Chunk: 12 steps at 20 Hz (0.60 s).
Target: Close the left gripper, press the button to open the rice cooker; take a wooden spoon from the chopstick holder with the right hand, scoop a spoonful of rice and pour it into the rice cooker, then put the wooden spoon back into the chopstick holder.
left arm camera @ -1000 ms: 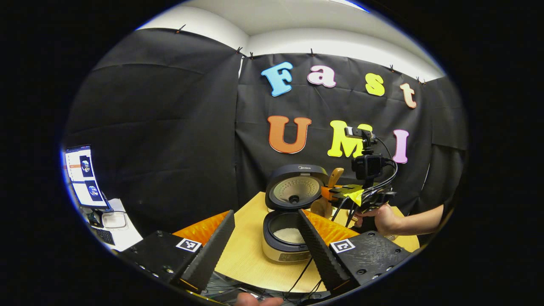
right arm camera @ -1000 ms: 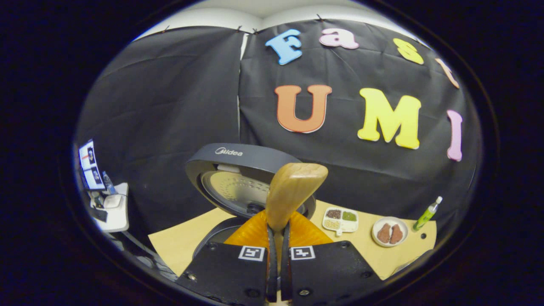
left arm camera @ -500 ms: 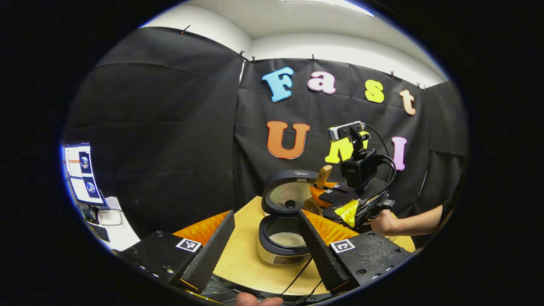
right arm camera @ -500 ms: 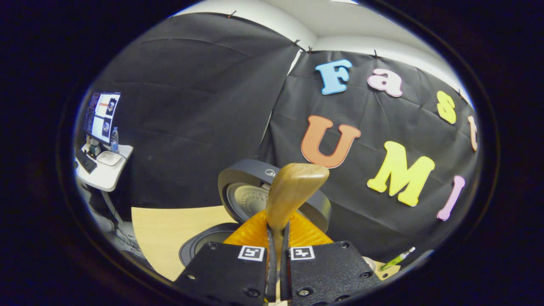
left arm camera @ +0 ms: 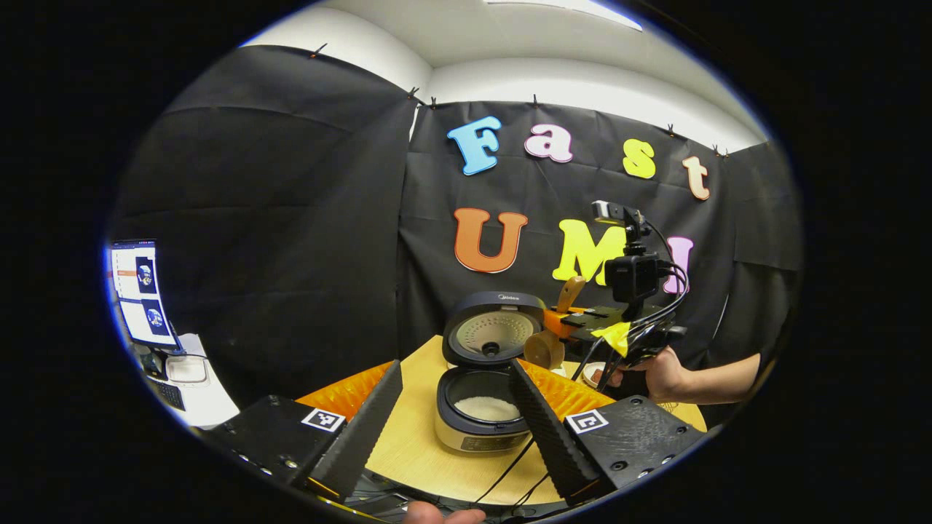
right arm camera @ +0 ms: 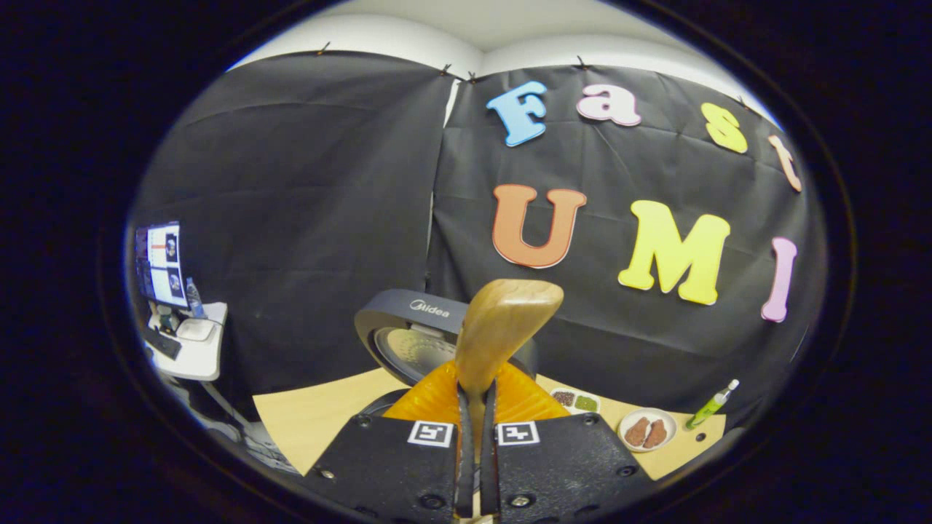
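Above rice cooker (left arm camera: 480, 407) | right jaws still grip wooden spoon (right arm camera: 502, 327), levelled | left jaws open

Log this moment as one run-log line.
stage: spoon return pending | rice cooker: lid open, rice inside | right gripper: shut on wooden spoon | left gripper: open, holding nothing

The rice cooker (left arm camera: 480, 407) stands on the wooden table with its dark round lid (left arm camera: 494, 327) swung upright and white rice (left arm camera: 486, 409) lying in its pot, while the light-brown wooden spoon (right arm camera: 502, 331) is held above and just right of it, handle end up.
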Motion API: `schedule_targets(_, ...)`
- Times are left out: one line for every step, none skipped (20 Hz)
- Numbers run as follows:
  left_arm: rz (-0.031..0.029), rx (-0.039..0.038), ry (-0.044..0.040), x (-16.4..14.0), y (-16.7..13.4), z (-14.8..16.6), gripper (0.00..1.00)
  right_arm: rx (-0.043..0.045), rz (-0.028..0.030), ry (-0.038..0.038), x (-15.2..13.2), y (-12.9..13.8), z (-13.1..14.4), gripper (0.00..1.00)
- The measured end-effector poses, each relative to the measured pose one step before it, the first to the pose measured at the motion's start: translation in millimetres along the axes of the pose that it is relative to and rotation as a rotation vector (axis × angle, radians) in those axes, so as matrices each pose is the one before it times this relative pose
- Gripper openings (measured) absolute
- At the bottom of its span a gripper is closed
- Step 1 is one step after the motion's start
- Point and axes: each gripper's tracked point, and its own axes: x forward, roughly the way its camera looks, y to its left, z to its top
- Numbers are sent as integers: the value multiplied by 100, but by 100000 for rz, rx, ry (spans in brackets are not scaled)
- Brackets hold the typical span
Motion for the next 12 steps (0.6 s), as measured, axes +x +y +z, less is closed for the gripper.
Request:
schedule_targets(-964, 311, 60, 38, -403, -123, 95, 2677, -102, -772, -798, -468, 528, 8)
schedule_targets(-1057, 490, 114, 214, -437, -16, 95, 3069, -168, -645, -794, -672, 632, 9)
schedule_targets(-1074, 594, 36, 125, -400, 144, 95, 4172, -339, -513, -1141, -752, 619, 9)
schedule_targets(-1040, 702, 12, 82, -498, 56, 95, 4204, -411, -851, -944, -676, 637, 9)
schedule_targets(-1348, 817, 198, 61, -478, -13, 95, 4430, -331, -1194, -1124, -793, 736, 9)
schedule_targets(-1206, 859, -62, 118, -268, 155, 95, 3564, -553, -1142, -1072, -886, 821, 9)
schedule_targets(-1494, 558, 353, 147, -557, -1, 95, 2968, -1347, -1242, -1162, -1206, 1048, 8)
schedule_targets(-1553, 478, 451, 297, -502, -92, 95, 1752, -1566, -999, -858, -1168, 809, 8)
schedule_targets(-1457, 573, 235, 323, -451, 25, 95, 1793, -2109, -1140, -1185, -1292, 814, 8)
schedule_targets(-1310, 659, 53, 458, -451, 144, 95, 1732, -2472, -1210, -1037, -1540, 764, 9)
schedule_targets(-1273, 770, 99, 674, -498, 233, 95, 1925, -2880, -1074, -965, -1746, 619, 9)
schedule_targets(-2023, 545, 235, 630, -709, 302, 95, 1873, -3050, -863, -936, -1890, 555, 9)
